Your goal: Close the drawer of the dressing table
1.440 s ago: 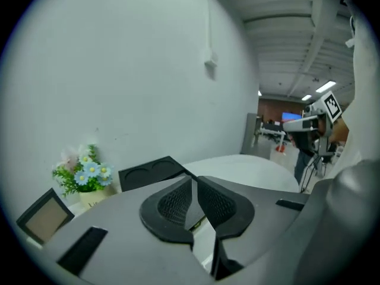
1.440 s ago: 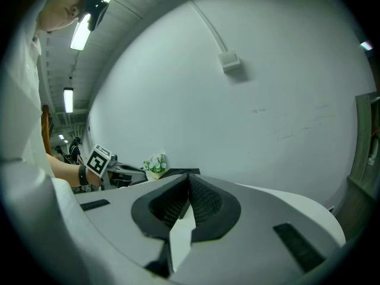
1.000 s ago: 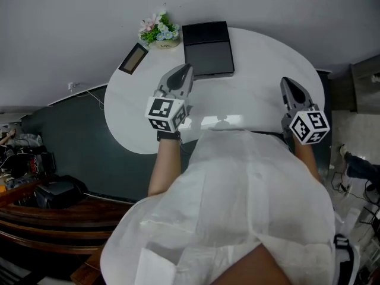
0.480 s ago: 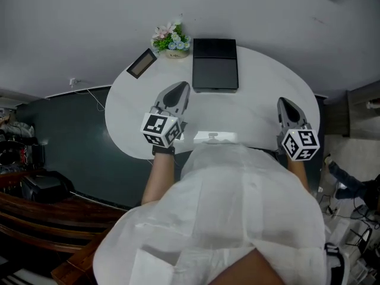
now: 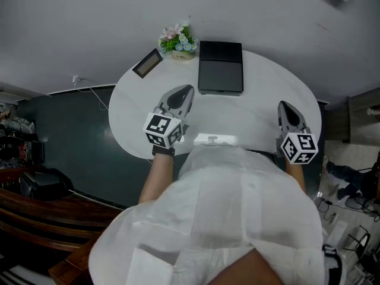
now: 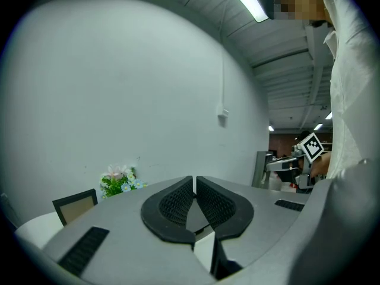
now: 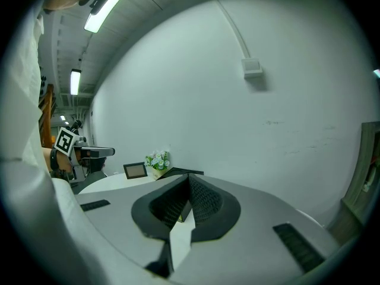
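The white oval dressing table [image 5: 261,94] stands against the wall. On its front edge a small handle [image 5: 212,139] shows just above the person's white garment, which hides whatever lies below that edge. My left gripper [image 5: 185,91] hovers over the table's middle left, close to the black box [image 5: 221,67]. Its jaws [image 6: 195,180] are shut with nothing between them. My right gripper [image 5: 285,106] hangs over the table's right end, jaws [image 7: 189,179] shut and empty too.
At the back of the table sit a small flower pot [image 5: 178,40], a leaning photo frame [image 5: 148,63] and the black box. A dark floor and a cable lie to the left, cluttered furniture at far left, and a wall box [image 7: 252,67] is above.
The head view has drifted, so the table sits lower in the picture. Both grippers have drawn back slightly toward the person. Their jaws stay shut.
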Available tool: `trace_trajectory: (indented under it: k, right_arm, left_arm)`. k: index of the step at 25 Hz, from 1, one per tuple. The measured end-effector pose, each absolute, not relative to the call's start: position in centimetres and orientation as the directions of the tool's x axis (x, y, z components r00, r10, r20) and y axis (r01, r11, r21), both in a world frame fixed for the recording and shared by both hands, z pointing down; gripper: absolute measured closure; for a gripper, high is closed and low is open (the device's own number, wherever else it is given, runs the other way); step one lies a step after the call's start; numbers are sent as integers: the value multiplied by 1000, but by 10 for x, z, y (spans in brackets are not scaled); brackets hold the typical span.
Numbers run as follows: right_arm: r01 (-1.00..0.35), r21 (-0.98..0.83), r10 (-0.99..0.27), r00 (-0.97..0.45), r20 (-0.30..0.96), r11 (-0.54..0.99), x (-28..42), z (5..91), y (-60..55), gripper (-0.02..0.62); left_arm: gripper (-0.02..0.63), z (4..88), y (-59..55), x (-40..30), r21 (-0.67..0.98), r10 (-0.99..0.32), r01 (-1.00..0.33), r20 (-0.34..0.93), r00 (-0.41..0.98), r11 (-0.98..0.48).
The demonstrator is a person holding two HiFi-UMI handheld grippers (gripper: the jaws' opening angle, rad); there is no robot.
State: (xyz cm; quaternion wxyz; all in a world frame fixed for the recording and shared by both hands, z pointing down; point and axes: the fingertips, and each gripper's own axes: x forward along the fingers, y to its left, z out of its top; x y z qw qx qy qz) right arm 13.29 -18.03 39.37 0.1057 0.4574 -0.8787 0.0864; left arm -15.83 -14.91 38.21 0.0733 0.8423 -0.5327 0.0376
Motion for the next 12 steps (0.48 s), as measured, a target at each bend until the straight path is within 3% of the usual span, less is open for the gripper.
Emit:
trace_trajectory:
  k: [12]
  right_arm:
    - [-826, -53, -789, -552, 270, 560, 118, 395, -173, 586]
  left_arm:
    - [574, 383, -143, -170, 106, -883, -893, 141, 448, -436]
